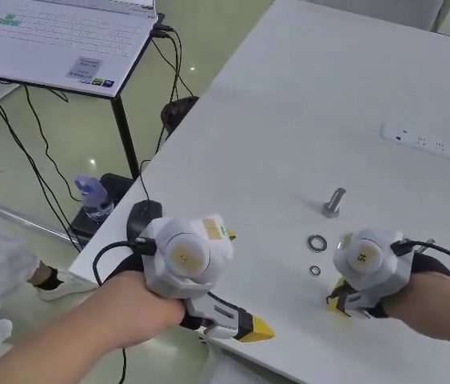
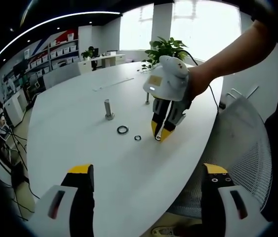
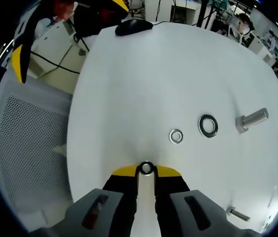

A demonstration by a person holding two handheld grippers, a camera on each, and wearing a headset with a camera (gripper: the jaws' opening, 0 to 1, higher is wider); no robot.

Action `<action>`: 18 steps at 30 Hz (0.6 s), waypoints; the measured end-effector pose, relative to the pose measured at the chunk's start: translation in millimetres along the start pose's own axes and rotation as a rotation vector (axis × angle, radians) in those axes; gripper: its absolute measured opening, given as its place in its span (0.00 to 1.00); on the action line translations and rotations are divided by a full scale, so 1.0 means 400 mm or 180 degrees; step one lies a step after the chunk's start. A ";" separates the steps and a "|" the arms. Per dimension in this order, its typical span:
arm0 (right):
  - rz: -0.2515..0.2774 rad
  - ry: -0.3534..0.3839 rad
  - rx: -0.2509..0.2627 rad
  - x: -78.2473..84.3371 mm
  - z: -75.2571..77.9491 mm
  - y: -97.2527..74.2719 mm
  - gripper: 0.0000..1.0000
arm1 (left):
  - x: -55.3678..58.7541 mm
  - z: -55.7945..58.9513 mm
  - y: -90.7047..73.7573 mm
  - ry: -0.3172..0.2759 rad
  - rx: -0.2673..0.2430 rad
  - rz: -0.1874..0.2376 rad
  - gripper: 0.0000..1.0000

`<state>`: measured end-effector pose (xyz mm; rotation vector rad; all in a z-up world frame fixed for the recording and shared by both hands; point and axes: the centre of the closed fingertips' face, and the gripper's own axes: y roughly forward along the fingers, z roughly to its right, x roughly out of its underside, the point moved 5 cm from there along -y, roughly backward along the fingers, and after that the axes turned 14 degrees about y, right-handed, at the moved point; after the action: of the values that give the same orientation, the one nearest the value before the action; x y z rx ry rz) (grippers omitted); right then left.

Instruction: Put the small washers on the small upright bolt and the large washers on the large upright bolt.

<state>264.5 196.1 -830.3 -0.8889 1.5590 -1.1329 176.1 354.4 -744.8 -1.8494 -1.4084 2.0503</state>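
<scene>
My right gripper [image 3: 146, 172] is shut on a small washer [image 3: 146, 168], held low over the white table [image 3: 168, 74] near its front edge. Beyond it lie a second small washer [image 3: 176, 136] and a large washer [image 3: 208, 125]. The large upright bolt [image 3: 252, 118] stands past them, and the small bolt [image 3: 232, 213] is off to the right. In the head view the large bolt [image 1: 334, 202], large washer [image 1: 316, 242] and small washer [image 1: 315, 270] sit just left of the right gripper [image 1: 338, 302]. My left gripper [image 2: 147, 173] is open and holds nothing, at the table's near edge [image 1: 252, 328].
A white power strip [image 1: 432, 144] lies at the far right of the table. A black mouse [image 1: 141, 216] sits at the table's left corner. A laptop [image 1: 57, 40] is on a side stand, with cables and a bottle [image 1: 93, 196] below. A mesh chair [image 2: 247, 148] stands beside the table.
</scene>
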 end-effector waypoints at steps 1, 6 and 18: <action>0.0026 0.0020 -0.0016 0.001 -0.002 -0.001 0.12 | 0.000 0.000 0.000 0.0007 0.0001 -0.0007 0.89; -0.0011 0.0040 -0.0012 0.008 0.008 -0.006 0.12 | -0.006 -0.002 0.003 0.0024 -0.0002 0.0004 0.89; 0.0024 0.0222 0.0053 0.035 0.058 -0.064 0.12 | -0.022 -0.015 0.024 0.0064 0.0031 0.0007 0.89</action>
<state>283.8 169.9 -811.9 -0.8398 1.6059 -1.1809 188.4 347.2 -743.5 -1.8634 -1.3896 2.0300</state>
